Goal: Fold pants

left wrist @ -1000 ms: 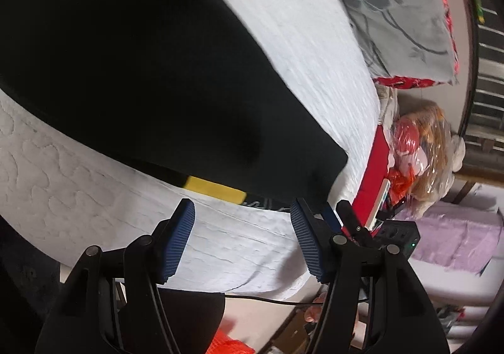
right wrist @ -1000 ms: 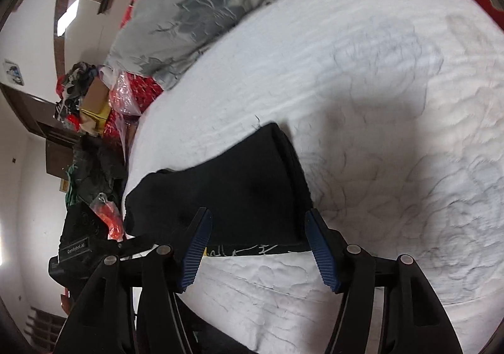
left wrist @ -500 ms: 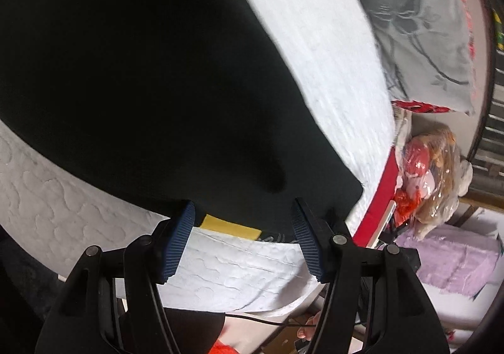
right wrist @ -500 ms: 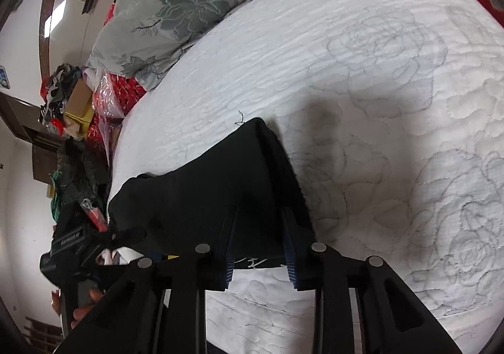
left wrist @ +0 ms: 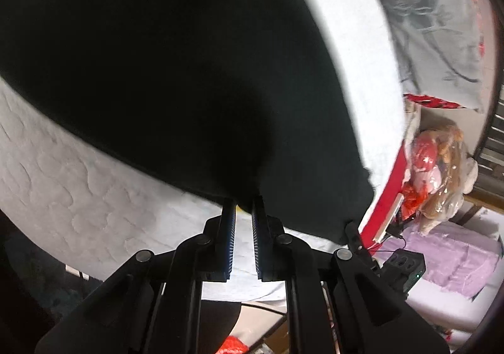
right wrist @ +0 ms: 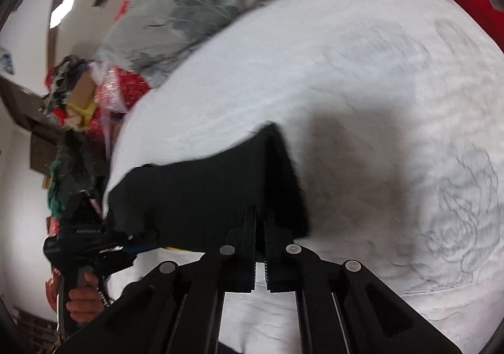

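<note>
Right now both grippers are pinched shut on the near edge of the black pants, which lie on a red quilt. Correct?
One thing is off: the quilt is white, not red; red shows only at the bed's edge. The right wrist view shows it best. The rest holds: the left gripper and the right gripper have just closed on the near edge of the black pants.

Black left gripper [left wrist: 243,206] linkage, round silver pivots, ribbed blue-edged jaws.
</note>
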A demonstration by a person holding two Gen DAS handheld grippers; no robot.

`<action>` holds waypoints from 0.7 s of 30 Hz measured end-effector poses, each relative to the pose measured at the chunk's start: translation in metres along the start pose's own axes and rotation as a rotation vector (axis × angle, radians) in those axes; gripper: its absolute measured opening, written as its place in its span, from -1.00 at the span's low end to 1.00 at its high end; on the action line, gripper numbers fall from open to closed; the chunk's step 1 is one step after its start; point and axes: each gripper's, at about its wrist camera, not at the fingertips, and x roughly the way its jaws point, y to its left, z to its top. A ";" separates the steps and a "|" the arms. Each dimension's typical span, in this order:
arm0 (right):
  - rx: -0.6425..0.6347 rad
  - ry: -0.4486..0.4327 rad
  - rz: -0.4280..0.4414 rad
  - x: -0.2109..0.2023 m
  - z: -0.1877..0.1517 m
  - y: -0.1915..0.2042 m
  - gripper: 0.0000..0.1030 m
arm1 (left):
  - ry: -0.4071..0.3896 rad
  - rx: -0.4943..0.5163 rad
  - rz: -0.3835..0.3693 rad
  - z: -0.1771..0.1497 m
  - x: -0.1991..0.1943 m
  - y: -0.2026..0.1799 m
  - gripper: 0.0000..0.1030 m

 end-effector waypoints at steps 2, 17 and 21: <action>0.043 -0.001 0.007 0.004 -0.001 -0.010 -0.90 | -0.005 -0.012 -0.013 -0.004 -0.001 0.003 -0.85; 0.149 -0.057 0.093 -0.023 0.027 -0.025 -0.14 | 0.050 0.069 -0.136 -0.056 0.040 -0.075 -0.41; 0.165 -0.027 0.126 -0.013 0.031 -0.027 -0.11 | 0.085 0.034 -0.167 -0.060 0.061 -0.081 -0.41</action>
